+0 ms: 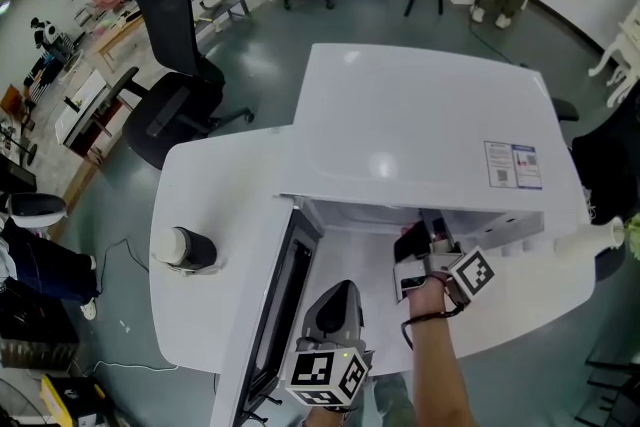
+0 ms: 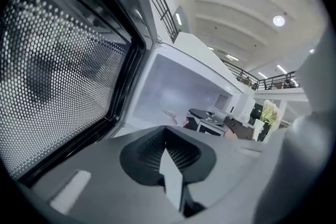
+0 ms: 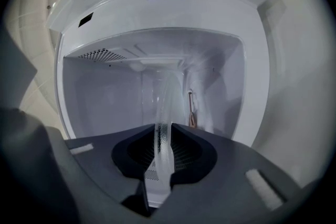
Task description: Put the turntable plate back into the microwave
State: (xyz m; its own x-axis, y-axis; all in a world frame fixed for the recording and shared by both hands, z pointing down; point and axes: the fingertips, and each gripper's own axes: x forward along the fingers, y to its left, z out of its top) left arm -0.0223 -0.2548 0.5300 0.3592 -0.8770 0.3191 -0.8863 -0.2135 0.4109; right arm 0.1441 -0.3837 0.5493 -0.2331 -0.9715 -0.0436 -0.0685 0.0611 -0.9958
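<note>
Gripping the glass turntable plate [image 3: 167, 93] edge-on between its jaws, the right gripper [image 3: 164, 149] faces the open microwave [image 3: 157, 18] cavity; the left gripper [image 2: 167, 149] is clenched empty beside the door [image 2: 63, 76].

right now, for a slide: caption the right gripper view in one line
Right gripper clamps the clear turntable plate edge-on between its jaws, facing the open white microwave cavity.
</note>
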